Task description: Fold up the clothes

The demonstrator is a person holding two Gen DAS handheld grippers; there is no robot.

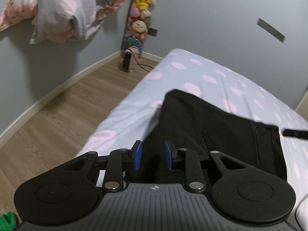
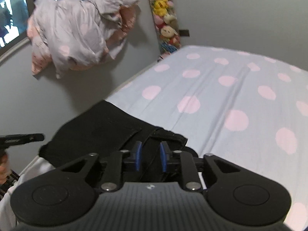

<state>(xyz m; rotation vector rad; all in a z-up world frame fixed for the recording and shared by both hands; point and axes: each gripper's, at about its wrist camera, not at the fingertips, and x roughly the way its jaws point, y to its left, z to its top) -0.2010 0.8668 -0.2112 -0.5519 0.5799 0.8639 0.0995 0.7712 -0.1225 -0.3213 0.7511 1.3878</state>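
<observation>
A pair of black denim trousers (image 1: 207, 127) was spread on a bed covered by a pale blue, pink-dotted sheet (image 2: 221, 88). The left hand-held gripper (image 1: 153, 156) and the right hand-held gripper (image 2: 149, 157) were held above the trousers, blue pads narrowly parted, nothing gripped.

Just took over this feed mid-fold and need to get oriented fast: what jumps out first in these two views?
The black trousers dominate, lying near the edge of the bed with its pale blue sheet and pink dots. Both the left gripper and right gripper are open, poised right over the dark fabric. Behind, a bundle of grey and pink bedding sits against the wall, and a column of stuffed toys fills the corner.
</observation>
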